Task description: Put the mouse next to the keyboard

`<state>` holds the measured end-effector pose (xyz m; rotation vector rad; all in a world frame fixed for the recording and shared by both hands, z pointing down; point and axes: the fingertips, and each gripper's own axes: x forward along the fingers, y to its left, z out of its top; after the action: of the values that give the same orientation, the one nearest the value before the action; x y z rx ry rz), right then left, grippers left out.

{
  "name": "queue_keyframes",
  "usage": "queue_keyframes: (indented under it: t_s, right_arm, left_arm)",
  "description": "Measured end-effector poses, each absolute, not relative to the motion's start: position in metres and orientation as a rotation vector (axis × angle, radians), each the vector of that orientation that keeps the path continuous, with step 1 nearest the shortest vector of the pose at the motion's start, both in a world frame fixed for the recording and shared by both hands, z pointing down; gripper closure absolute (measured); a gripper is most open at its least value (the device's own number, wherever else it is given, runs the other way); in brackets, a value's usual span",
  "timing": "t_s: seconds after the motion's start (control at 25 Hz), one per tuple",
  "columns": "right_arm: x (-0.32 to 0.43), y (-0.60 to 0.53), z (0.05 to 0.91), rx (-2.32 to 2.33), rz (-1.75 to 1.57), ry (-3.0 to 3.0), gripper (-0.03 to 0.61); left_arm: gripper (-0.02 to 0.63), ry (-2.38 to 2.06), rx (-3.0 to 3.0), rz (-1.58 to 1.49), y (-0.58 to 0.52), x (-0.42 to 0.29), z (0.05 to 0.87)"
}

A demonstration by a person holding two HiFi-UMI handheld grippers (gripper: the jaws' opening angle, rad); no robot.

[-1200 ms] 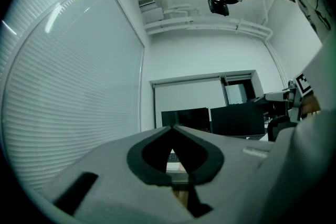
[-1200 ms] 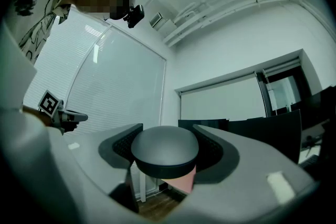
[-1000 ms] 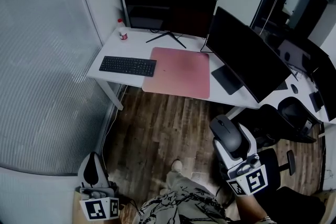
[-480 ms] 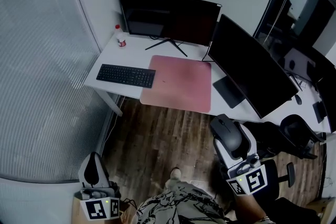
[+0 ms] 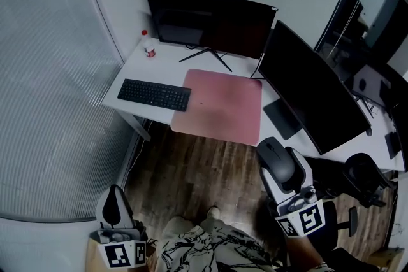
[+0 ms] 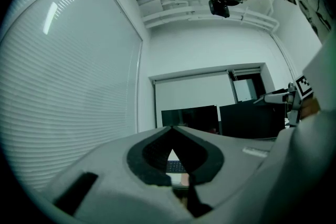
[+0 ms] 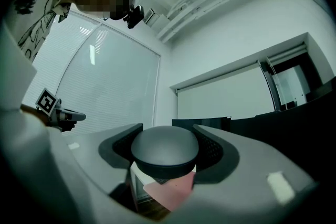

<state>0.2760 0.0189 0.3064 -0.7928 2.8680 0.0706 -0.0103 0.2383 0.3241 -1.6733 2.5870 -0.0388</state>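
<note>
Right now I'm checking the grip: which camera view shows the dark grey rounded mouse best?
The right gripper view: the dark grey rounded mouse sits large between the jaws, gripped on both sides. The head view shows it small, from above, in the right gripper. In the left gripper view it's not discernible.

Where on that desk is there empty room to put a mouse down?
The pink mat beside the keyboard is bare. The desk strip between keyboard and bottle is free too. It is crowded at the back by the monitor stand, and on the right under the second monitor.
</note>
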Motion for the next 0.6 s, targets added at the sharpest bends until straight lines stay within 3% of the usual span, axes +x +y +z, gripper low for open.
queue_keyframes:
  t_s: [0.6]
  right_arm:
    - [0.218,0.004,0.306,-0.952,0.095,2.835,0.272]
  left_arm:
    - [0.623,2.507,-1.814,-0.045,0.188,-0.097,0.331]
